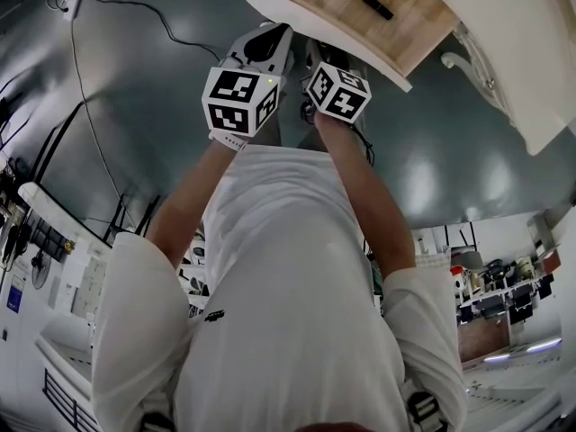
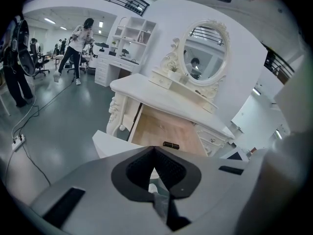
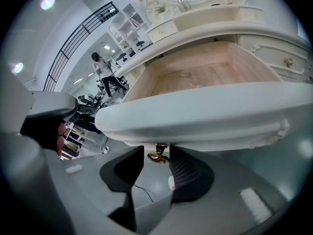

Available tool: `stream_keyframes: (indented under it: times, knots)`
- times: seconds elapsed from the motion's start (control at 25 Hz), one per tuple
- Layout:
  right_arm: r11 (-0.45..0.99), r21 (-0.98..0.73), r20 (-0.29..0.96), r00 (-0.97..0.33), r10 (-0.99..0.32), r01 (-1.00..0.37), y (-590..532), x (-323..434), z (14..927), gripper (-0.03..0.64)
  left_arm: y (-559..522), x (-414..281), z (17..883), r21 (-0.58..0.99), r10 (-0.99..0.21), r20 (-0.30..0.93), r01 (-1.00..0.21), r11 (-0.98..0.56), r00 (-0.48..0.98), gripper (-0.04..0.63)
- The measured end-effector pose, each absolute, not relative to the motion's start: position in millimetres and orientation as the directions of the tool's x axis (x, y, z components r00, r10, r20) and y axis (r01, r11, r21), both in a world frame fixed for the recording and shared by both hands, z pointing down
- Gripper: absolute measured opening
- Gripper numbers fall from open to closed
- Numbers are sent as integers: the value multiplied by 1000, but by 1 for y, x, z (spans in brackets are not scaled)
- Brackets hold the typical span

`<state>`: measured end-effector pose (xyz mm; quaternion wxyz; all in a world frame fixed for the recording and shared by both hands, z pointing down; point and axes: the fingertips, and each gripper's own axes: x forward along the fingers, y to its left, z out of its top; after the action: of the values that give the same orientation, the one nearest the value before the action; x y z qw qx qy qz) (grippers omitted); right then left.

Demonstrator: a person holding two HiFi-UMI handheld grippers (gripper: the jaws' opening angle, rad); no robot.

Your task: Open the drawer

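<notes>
Nearest to you, your left gripper [image 2: 154,151] has its jaws brought together at the tips, with nothing between them; it sits just short of the drawer's front edge, apart from it. Your right gripper [image 3: 156,161] is beside it and reaches under that same front edge. Its jaws stand wide apart, and the small gold handle [image 3: 157,155] hangs in the gap between them; the pads flank it without pressing on it, so nothing is gripped. Just beyond the jaws, the drawer [image 3: 210,114] stands well out from the dressing table [image 2: 161,98], and its pale wooden bottom is open to view behind the thick white curved front. A small black object [image 2: 170,145] lies on that wooden bottom, toward the front edge. Behind the drawer, the white tabletop carries an oval mirror [image 2: 205,50] in a carved frame at its back edge. Farther off, across the grey floor [image 2: 63,116], a white shelf unit [image 2: 128,40] stands against the wall, and a person [image 2: 78,40] walks near it.
</notes>
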<state>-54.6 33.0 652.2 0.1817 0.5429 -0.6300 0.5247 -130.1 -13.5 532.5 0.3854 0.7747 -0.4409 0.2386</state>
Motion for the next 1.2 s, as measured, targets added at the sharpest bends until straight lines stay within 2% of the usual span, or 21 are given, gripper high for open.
stream_keyframes:
  times: [0.44,0.92,1.2]
  knots:
    - [-209,-447,822,-307,-480,-870,37,-47,650,193,-19,-131,524,392,-507,697,-862,-323,507,9]
    - [-208,-440,818,-295,-493,-873,47,-54,616,193,-23,-142,502,395,-512,679,-850,-350,526,9]
    - [-168,-463,780,-310,-543,-870,43,-53,571,193,-28,-143,479,387,-519,654,-833,-394,550,9]
